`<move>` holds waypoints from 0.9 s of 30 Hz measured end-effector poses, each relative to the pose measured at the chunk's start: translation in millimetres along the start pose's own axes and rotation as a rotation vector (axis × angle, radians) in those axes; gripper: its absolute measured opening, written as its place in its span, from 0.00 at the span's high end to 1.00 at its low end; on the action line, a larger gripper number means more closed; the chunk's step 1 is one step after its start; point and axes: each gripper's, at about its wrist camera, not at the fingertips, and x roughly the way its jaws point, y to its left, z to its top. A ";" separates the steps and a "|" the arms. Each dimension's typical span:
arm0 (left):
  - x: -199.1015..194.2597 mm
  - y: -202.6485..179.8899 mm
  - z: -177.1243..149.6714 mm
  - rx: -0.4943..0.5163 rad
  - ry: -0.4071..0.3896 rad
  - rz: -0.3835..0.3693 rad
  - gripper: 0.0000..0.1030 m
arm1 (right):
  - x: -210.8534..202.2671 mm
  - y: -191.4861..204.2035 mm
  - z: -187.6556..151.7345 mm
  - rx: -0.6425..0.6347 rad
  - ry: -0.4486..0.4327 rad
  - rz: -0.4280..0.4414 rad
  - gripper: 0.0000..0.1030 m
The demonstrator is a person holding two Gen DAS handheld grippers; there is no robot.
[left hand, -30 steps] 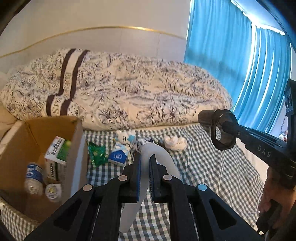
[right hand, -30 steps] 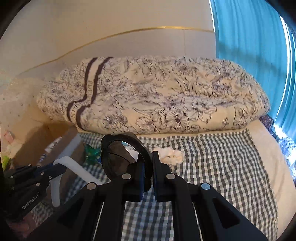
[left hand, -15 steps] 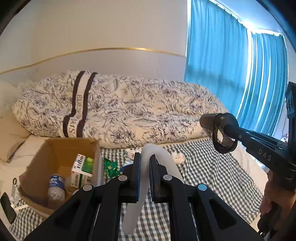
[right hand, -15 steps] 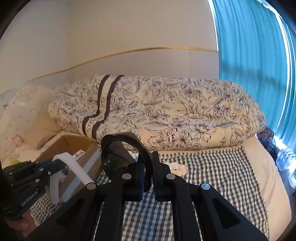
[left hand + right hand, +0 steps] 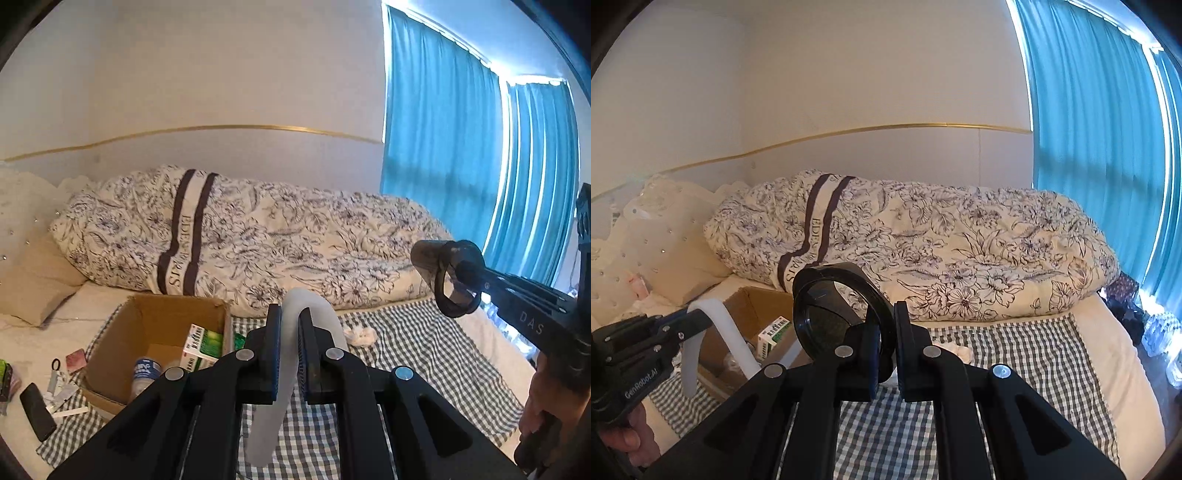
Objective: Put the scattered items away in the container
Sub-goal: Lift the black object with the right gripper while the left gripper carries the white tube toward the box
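My left gripper point(image 5: 290, 325) is shut on a white curved plastic strip point(image 5: 266, 424), which arches over the fingertips and hangs down. My right gripper point(image 5: 886, 332) is shut on the rim of a dark round cup point(image 5: 827, 321). Both hover above the checked cloth point(image 5: 424, 362). In the left wrist view the right gripper point(image 5: 463, 273) with the cup point(image 5: 443, 273) sits at the right. The open cardboard box point(image 5: 110, 354) stands lower left, holding a small bottle point(image 5: 146, 369) and a green-and-white carton point(image 5: 203, 343). A crumpled white tissue point(image 5: 360, 334) lies on the cloth.
A rolled floral duvet point(image 5: 277, 240) lies along the back of the bed, with pillows point(image 5: 33, 291) left and blue curtains point(image 5: 461, 166) right. A green packet point(image 5: 239, 339) shows beside the box. A black phone point(image 5: 37, 410) and small bits lie on the sheet at the left.
Both grippers have risen and drawn back from the bed, each keeping its object. The box and the items on the cloth now look smaller and lower, and more wall shows.
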 end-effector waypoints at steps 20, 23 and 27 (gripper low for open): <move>-45.2 64.7 26.8 -0.034 -0.054 0.162 0.93 | -23.0 60.3 25.9 -0.037 -0.074 0.075 0.93; -45.7 76.6 27.2 -0.031 -0.042 0.181 0.93 | -21.3 71.7 29.3 -0.044 -0.081 0.094 0.93; -44.9 94.1 25.0 -0.040 -0.030 0.212 0.93 | -13.6 85.7 31.1 -0.046 -0.080 0.120 0.93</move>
